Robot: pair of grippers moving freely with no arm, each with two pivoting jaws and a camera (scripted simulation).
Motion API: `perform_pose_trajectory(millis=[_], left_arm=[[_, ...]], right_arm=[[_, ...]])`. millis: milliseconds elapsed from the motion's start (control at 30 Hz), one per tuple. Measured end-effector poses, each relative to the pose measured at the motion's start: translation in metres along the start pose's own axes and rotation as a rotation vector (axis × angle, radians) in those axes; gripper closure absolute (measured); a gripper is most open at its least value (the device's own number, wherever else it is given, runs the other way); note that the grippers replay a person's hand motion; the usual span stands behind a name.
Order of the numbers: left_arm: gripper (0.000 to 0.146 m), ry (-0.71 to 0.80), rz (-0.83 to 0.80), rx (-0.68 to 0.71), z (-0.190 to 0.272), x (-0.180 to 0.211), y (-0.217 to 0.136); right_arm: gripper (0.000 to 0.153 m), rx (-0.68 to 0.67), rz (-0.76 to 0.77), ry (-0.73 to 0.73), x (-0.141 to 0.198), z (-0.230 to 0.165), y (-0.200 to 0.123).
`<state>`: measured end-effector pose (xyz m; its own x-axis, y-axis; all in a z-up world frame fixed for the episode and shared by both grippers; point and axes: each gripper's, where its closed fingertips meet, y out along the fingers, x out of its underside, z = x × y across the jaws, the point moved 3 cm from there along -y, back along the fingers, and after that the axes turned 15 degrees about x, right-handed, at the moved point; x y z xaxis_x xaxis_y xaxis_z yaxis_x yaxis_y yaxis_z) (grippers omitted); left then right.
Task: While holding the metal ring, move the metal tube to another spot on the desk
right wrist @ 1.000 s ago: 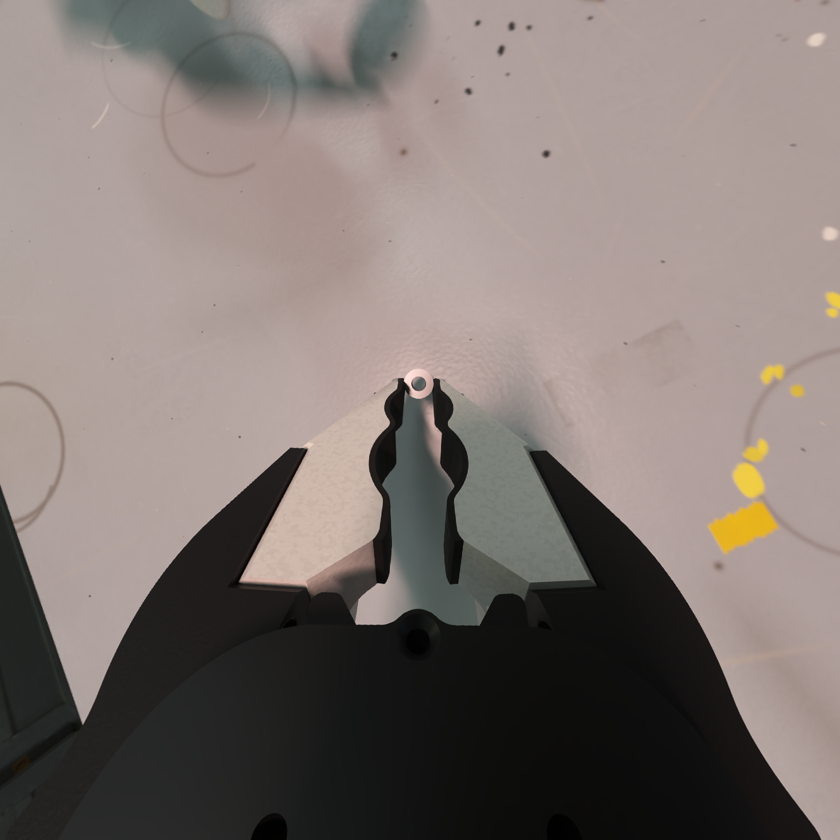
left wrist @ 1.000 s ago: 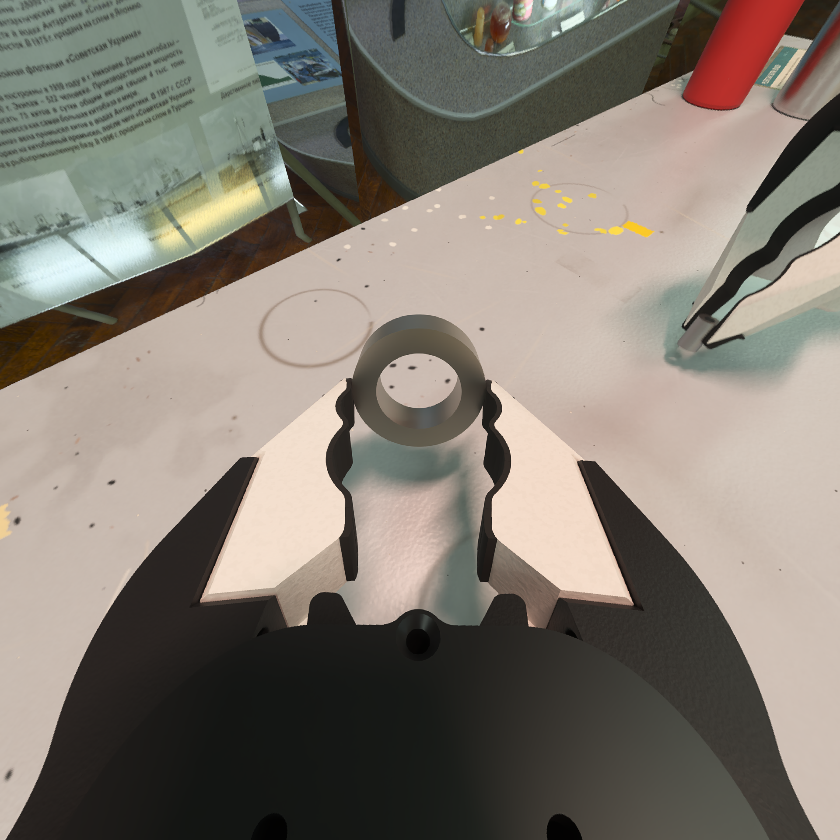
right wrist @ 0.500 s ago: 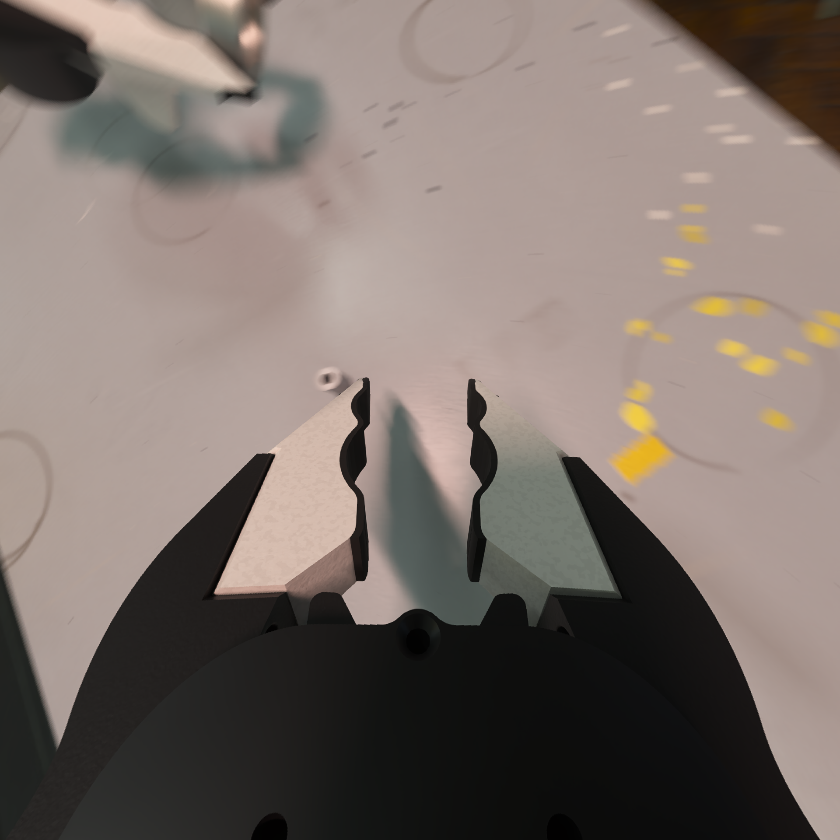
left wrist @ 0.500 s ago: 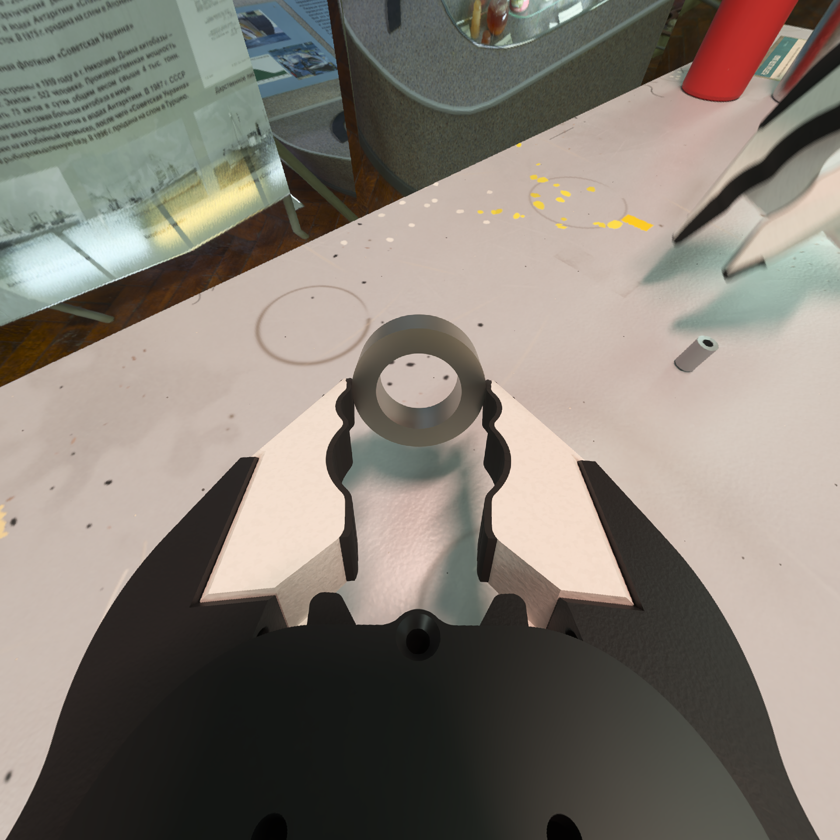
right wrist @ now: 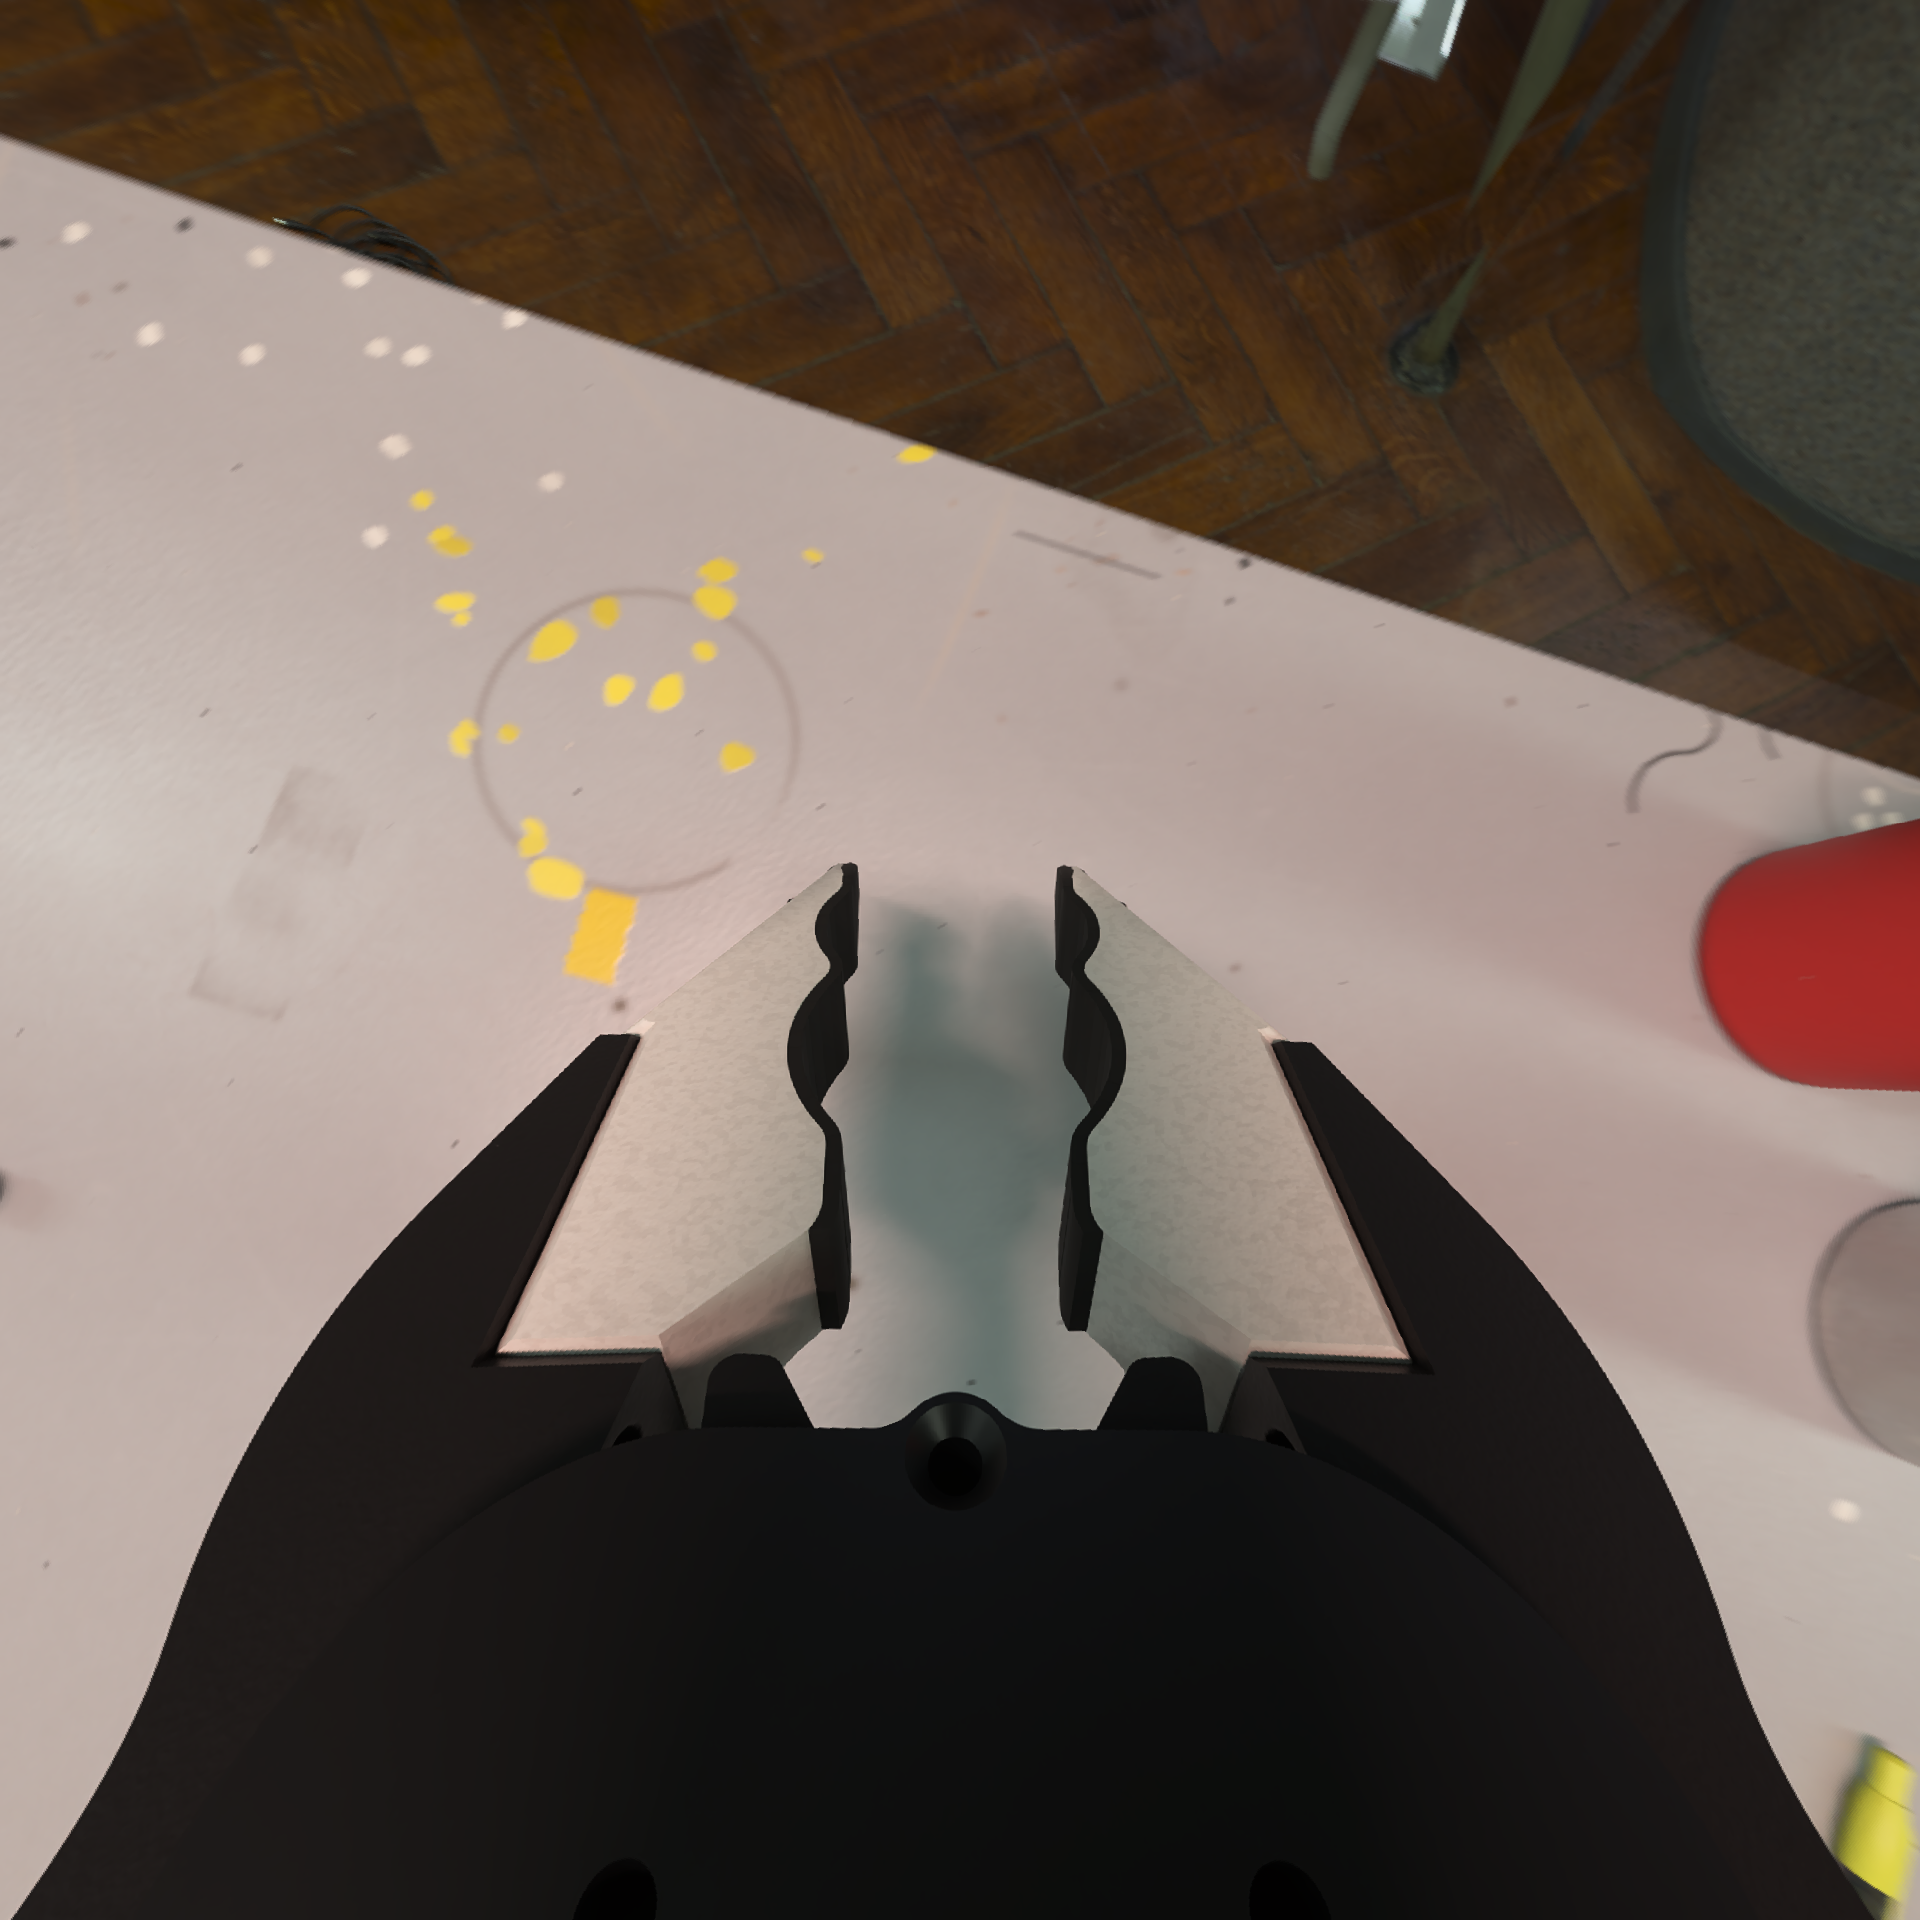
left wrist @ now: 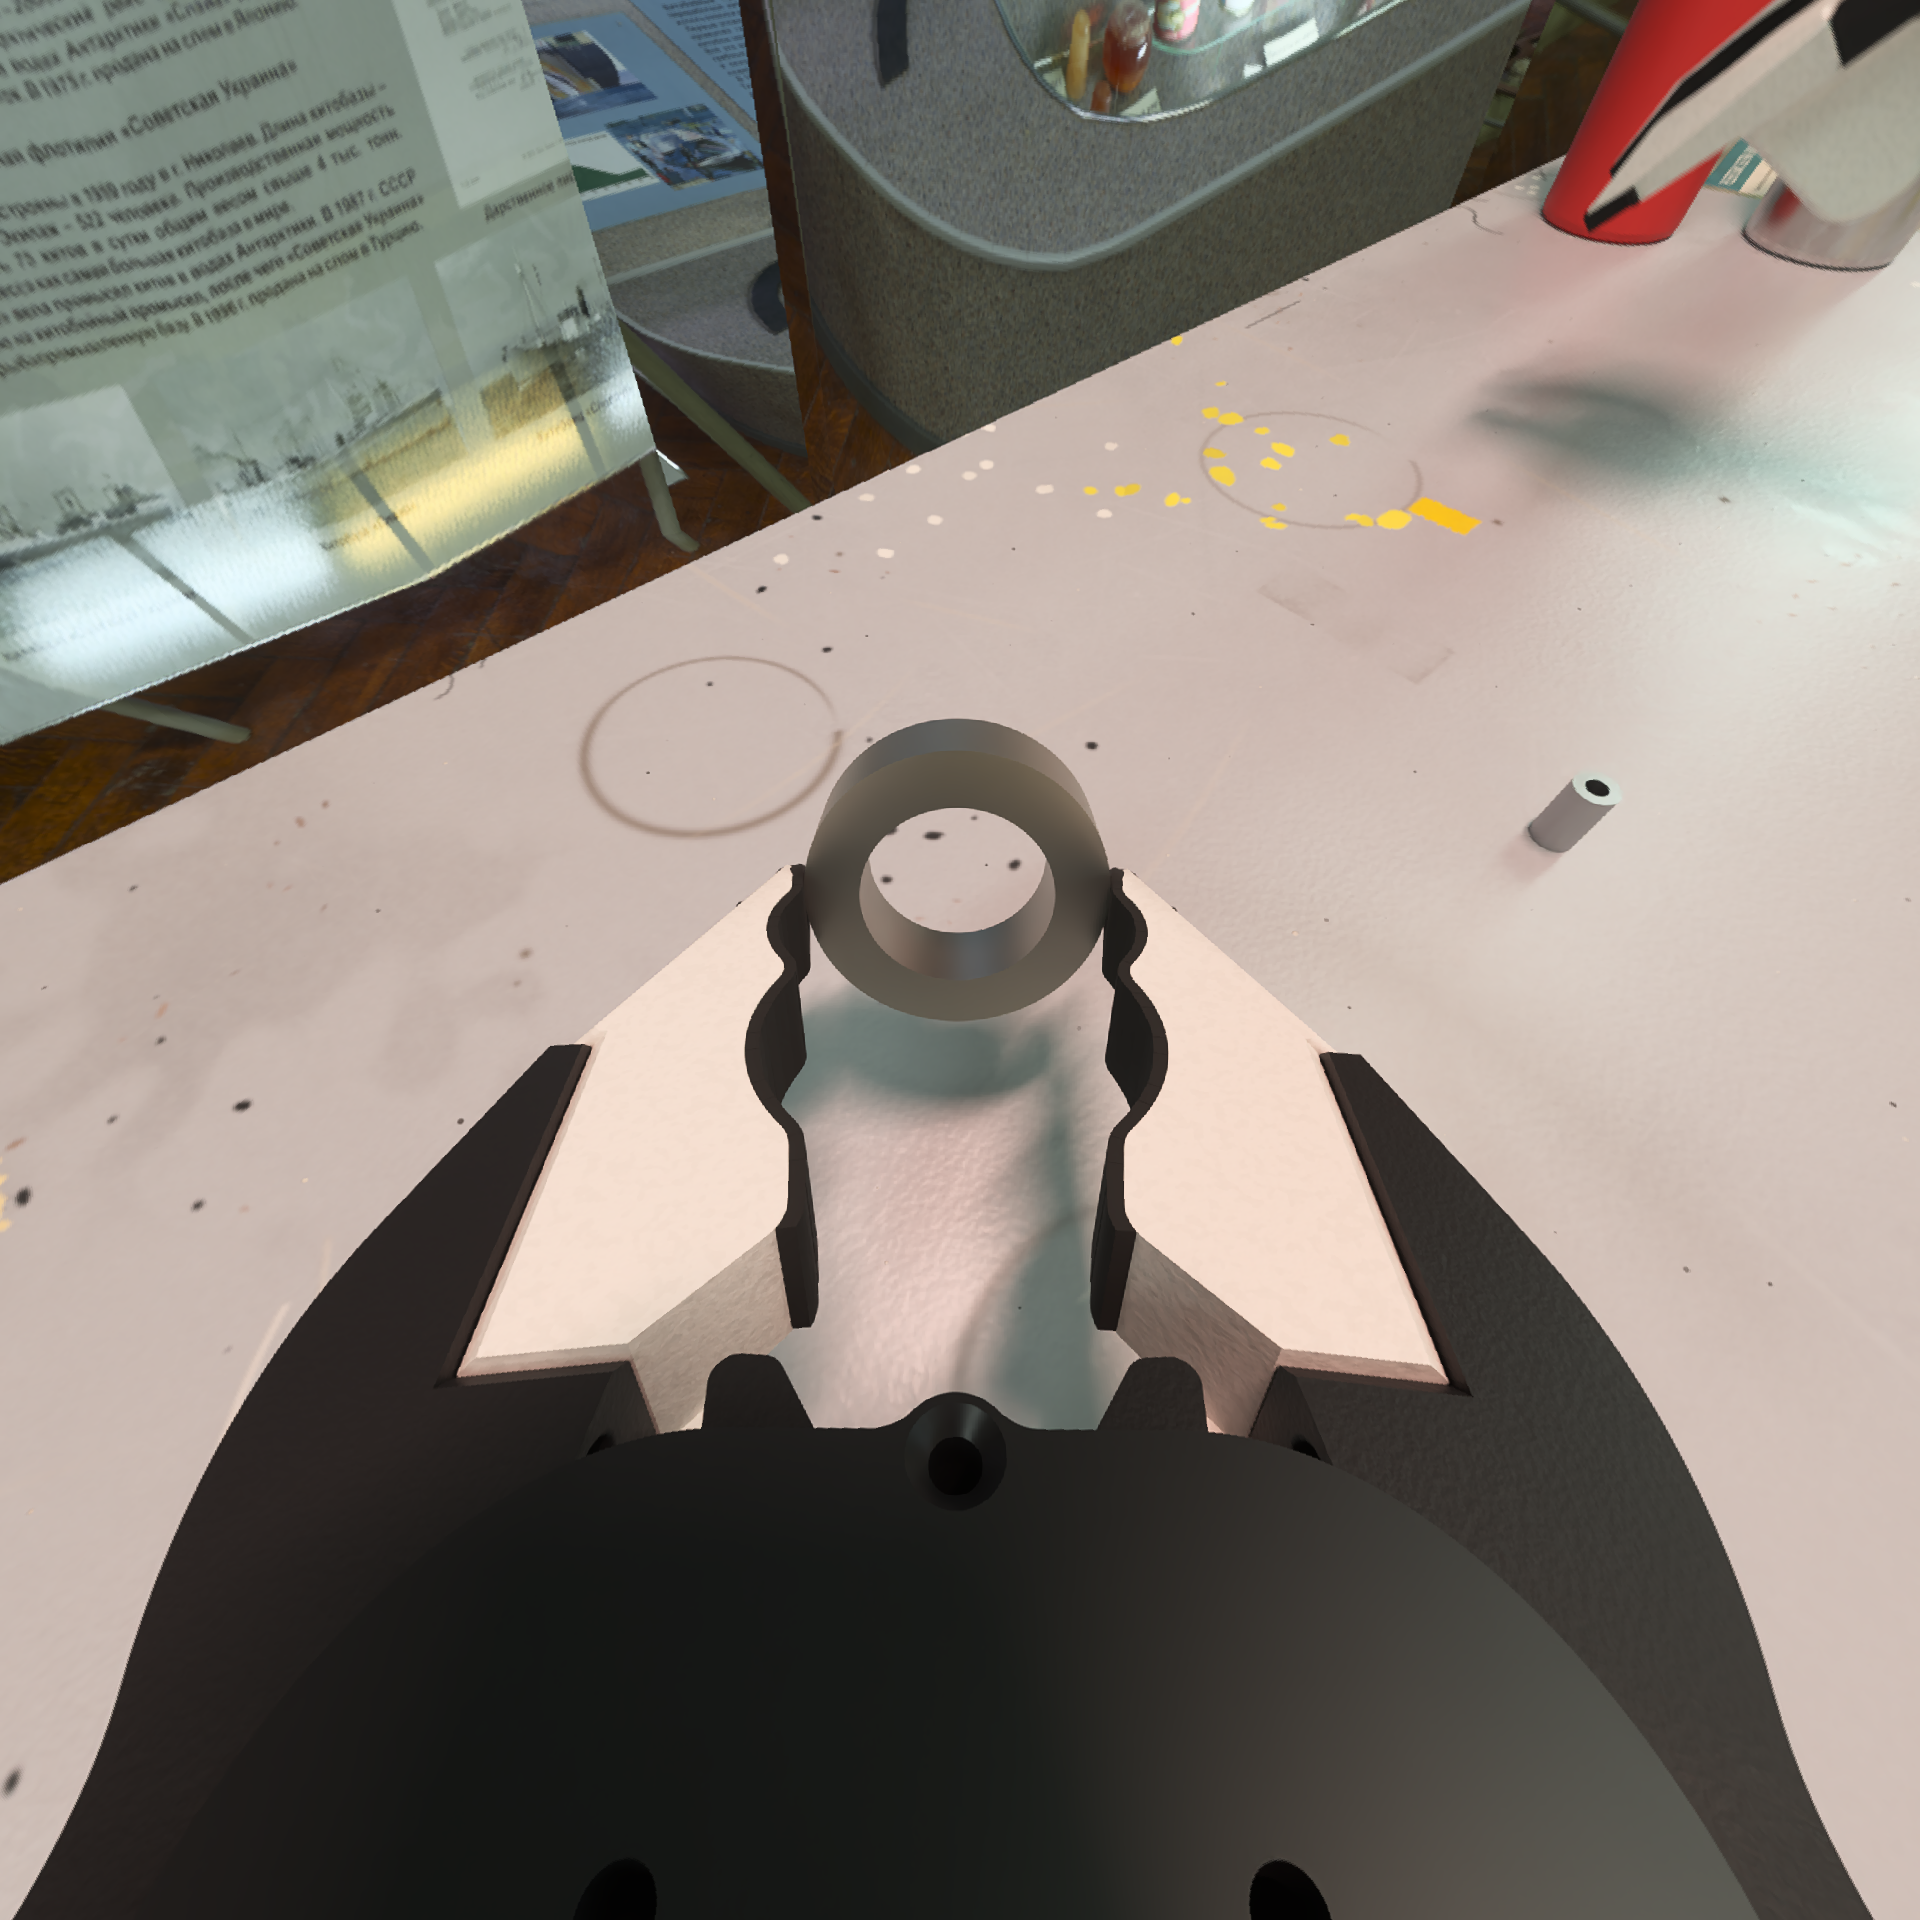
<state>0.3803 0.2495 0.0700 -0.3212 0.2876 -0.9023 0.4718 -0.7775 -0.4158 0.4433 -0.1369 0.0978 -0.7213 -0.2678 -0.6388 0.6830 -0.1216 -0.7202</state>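
Metal ring [left wrist: 954,914], grey and thick-walled, is held upright at the centre of the left wrist view, pinched on both sides by the fingertips of the left gripper [left wrist: 956,904], with its shadow cast on the desk [left wrist: 1351,1039] just below it. The jaws are set only as wide as the ring. Through the ring's hole, the speckled pale desk surface can be seen. At the right of that frame, well apart from the ring, the small metal tube [left wrist: 1575,810] is seen lying on its side on the desk, touched by nothing. At the upper right corner, part of the right gripper [left wrist: 1766,114] is seen in front of a red cylinder [left wrist: 1621,135].

In the right wrist view, the right gripper [right wrist: 956,883] is shown with jaws parted moderately and nothing between them, above the desk [right wrist: 208,623]. Yellow paint spots [right wrist: 613,686] lie at the centre left, and the red cylinder [right wrist: 1818,956] at the right edge.
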Motion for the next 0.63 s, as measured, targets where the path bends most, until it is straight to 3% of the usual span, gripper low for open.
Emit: perform_pose_trajectory(millis=[233, 400, 633], left_arm=[[0.089, -0.021, 0.013, 0.005, -0.002, 0.0, -0.002], [0.089, -0.02, 0.012, 0.009, -0.001, 0.001, -0.003], [0.089, -0.025, 0.008, 0.009, 0.0, 0.002, -0.003]], right_arm=[[0.129, 0.06, -0.111, 0.065, -0.034, 0.032, 0.02], [0.133, 0.065, -0.285, 0.136, -0.012, 0.028, 0.045], [0.131, 0.093, -0.318, 0.166, 0.007, 0.027, 0.046]])
